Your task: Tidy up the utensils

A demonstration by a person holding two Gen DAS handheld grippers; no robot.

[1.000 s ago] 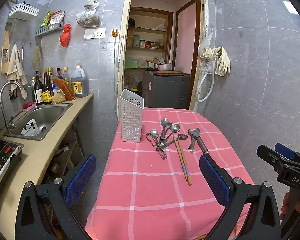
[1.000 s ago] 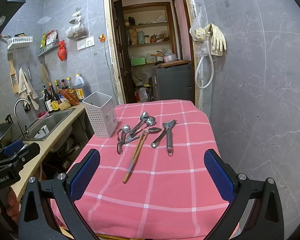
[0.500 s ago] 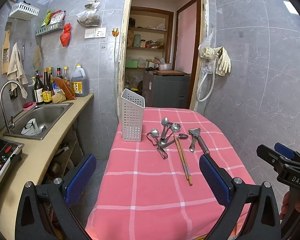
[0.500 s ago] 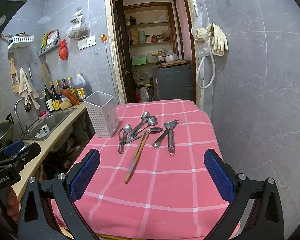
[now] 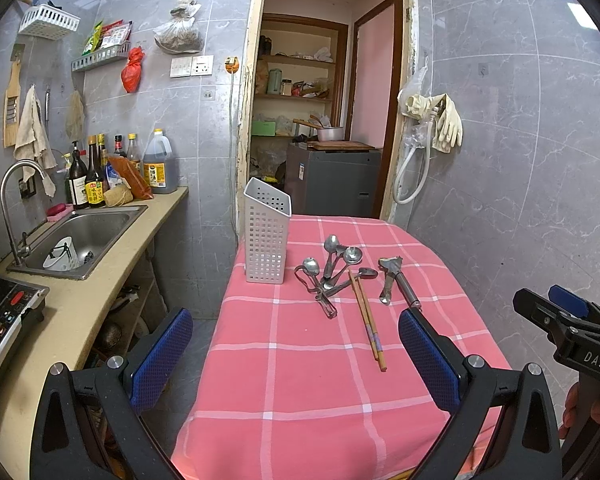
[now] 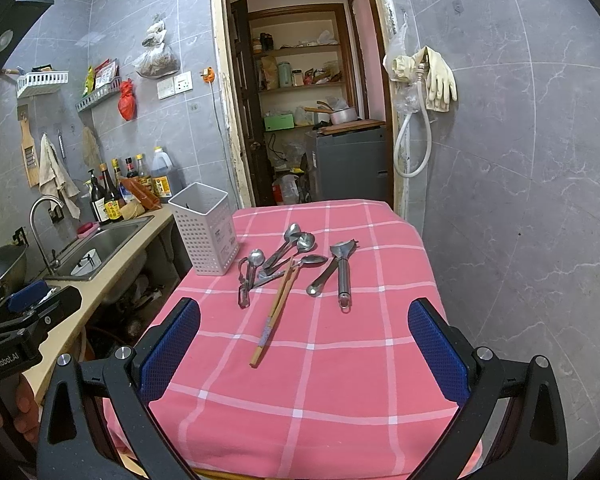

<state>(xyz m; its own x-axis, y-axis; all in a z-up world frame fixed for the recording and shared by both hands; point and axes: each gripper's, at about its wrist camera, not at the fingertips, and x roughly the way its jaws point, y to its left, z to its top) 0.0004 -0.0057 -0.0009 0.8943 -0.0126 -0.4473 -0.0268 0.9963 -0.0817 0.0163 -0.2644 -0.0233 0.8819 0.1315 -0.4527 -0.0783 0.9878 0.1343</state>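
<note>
Table: a pink checked cloth (image 5: 300,380) with white lines covers it, soft and flat.
Holder: a tall white plastic box (image 5: 266,236) full of small square holes, with a slanted open top. It stands upright at the far left corner of the cloth.
Spoons: shiny metal spoons (image 5: 342,264) lie in a loose heap just right of the holder, some crossing each other.
Chopsticks: two thin wooden sticks (image 5: 367,320) lie side by side, touching the spoon heap and pointing to the near edge.
Peeler: a metal tool (image 5: 398,280) with a round handle lies right of the chopsticks.
Left gripper (image 5: 296,356): black arms, bumpy blue pads, spread wide, holding nothing, near the front of the cloth.
Right gripper (image 6: 304,352): same look, spread wide, holding nothing.
Change: both grippers have barely moved; the tools look a tiny bit lower in both views.
</note>
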